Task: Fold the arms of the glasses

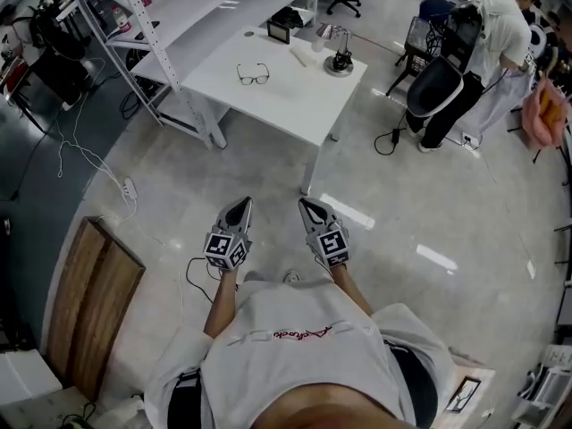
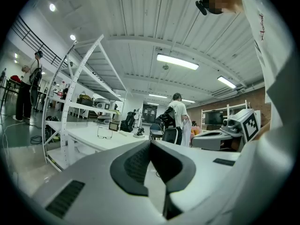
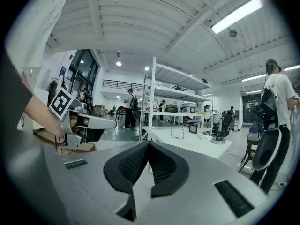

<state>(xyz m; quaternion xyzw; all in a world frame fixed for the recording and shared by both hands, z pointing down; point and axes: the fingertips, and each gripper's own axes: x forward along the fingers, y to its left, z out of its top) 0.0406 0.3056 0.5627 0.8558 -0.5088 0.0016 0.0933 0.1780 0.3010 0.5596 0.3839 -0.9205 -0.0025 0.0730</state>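
A pair of black-framed glasses (image 1: 253, 75) lies with its arms spread on a white table (image 1: 295, 105) well ahead of me. The same glasses (image 2: 104, 132) stand small and distant in the left gripper view, and the glasses (image 3: 177, 133) show small in the right gripper view too. My left gripper (image 1: 244, 206) and right gripper (image 1: 307, 206) are held side by side over the floor, short of the table. Both are shut with nothing between their pads. Each gripper view catches the other one: the right gripper (image 2: 234, 132), the left gripper (image 3: 89, 121).
On the table stand a small dark screen (image 1: 279, 32) and a round-based stand (image 1: 339, 61). White shelving (image 1: 170, 16) runs along the table's far left. A person (image 1: 483, 52) works at a chair to the right. A wooden bench (image 1: 94, 302) and cables lie at my left.
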